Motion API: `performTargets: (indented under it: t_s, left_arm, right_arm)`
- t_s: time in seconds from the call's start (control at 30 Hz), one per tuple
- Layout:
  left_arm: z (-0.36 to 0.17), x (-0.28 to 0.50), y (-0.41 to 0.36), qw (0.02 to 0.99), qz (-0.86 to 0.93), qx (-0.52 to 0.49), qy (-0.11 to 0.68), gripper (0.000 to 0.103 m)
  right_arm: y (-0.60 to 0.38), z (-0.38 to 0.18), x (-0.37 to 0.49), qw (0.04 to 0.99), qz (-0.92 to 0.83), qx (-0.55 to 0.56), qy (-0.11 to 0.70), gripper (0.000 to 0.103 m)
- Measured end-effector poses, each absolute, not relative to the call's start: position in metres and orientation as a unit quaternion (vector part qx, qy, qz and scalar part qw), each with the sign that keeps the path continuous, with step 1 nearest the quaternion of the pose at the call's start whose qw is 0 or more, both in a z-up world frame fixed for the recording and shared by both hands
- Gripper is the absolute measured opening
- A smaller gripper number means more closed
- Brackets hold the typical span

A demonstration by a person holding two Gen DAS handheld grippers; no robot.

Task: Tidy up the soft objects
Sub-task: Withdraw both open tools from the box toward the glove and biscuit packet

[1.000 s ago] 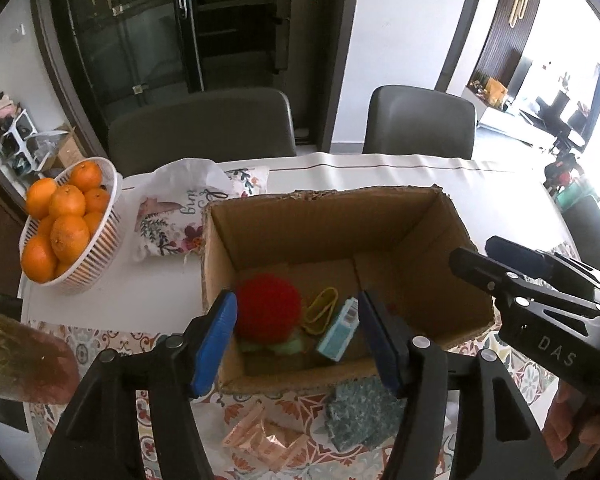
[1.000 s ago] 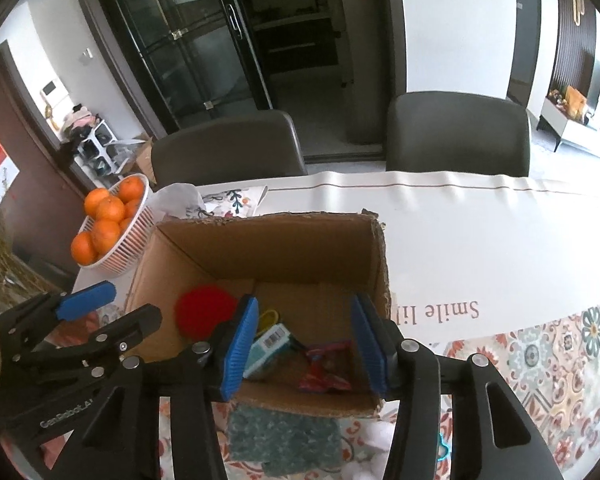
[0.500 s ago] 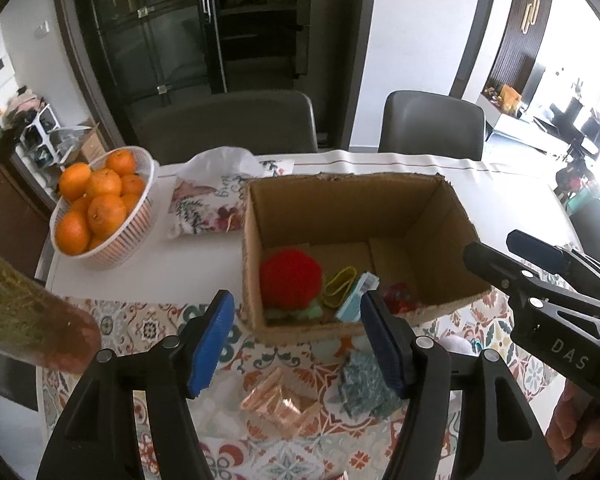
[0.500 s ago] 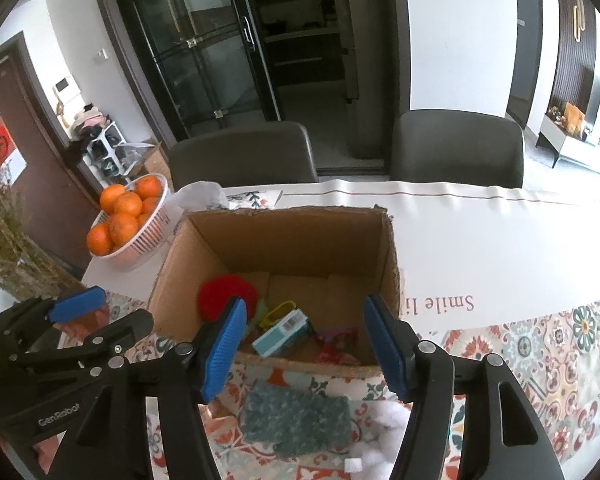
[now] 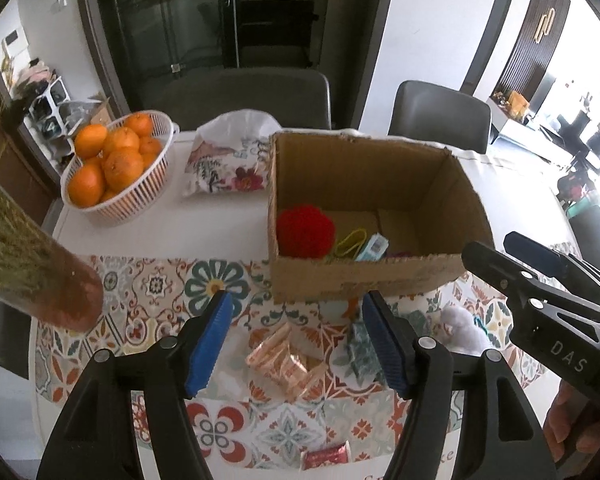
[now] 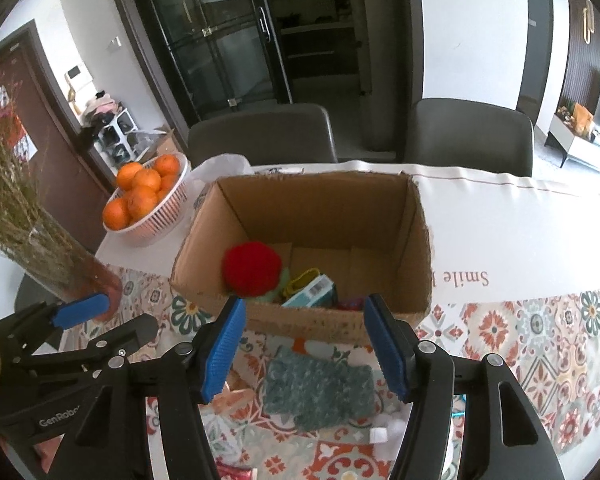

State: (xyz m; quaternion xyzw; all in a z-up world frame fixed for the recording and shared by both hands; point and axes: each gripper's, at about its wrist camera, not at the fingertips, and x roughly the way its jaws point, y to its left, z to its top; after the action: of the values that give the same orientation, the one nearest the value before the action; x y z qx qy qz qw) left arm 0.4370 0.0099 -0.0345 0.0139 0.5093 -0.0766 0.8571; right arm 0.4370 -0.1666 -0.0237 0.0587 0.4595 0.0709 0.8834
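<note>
An open cardboard box stands on the table and holds a red pompom, a yellow item and a small teal carton. In front of it lie a teal fuzzy cloth, peach wrapped packets and a grey-white fluffy toy. My left gripper is open and empty above the packets. My right gripper is open and empty above the teal cloth.
A white basket of oranges and a floral bag sit behind left of the box. A vase of dried grass stands at the left. A red wrapper lies near the front edge. Two chairs stand behind the table.
Both grippers have pulled back and up from over the box towards the table's front. The cloth, packets and fluffy toy now show below them. Both stay open.
</note>
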Motion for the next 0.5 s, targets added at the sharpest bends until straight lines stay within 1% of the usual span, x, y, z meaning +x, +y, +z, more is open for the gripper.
performTargets:
  t_s: [0.5]
  left_arm:
    - [-0.076,0.417,0.025,0.830,-0.065,0.008,0.553,0.067]
  right_arm:
    - [-0.152,-0.069,0.423,0.853,0.087,0.062,0.510,0.063]
